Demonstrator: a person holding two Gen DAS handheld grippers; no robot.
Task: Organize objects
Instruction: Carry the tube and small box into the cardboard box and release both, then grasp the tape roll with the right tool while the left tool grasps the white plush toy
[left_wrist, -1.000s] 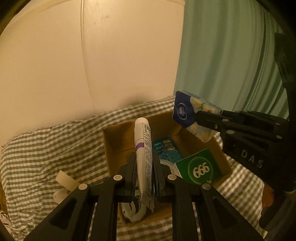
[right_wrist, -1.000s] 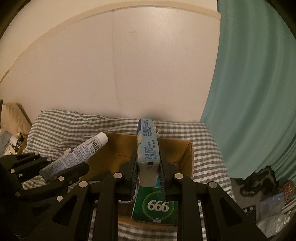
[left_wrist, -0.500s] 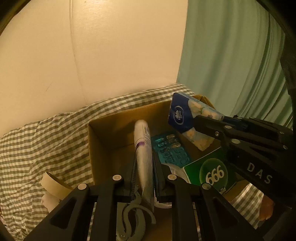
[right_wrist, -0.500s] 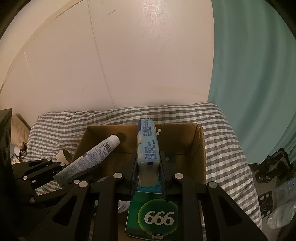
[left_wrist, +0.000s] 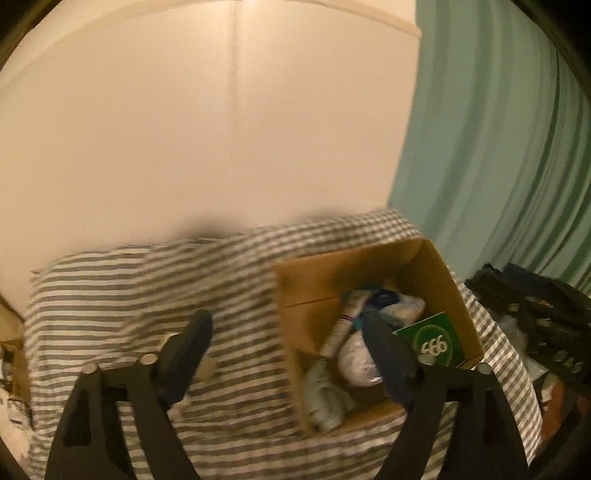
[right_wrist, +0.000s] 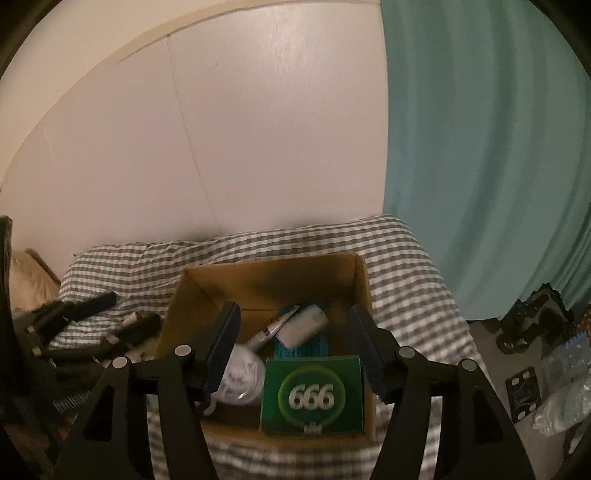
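While both of your tools are empty, what matters is what remains outside the cardboard box (right_wrist: 266, 291) on the gingham cloth (right_wrist: 402, 266).

Your left gripper (left_wrist: 291, 354) is spread wide with nothing between its fingers. From its camera the box sits at about two o'clock; one finger overlaps the box's inside in that view. Small pale items (right_wrist: 136, 353), too blurred to name, lie on the cloth just beside the box's left wall, at about nine o'clock from the box in the right wrist view. Your left tool is the nearer one to them, I judge.

Inside the box, the tube (right_wrist: 271, 328) lies with its long axis running from seven to one o'clock, beside the tissue pack (right_wrist: 304, 325), with the green 666 box (right_wrist: 312, 395) at the near wall.

Your right gripper (right_wrist: 295, 350) is also wide and empty, facing the box at twelve o'clock.
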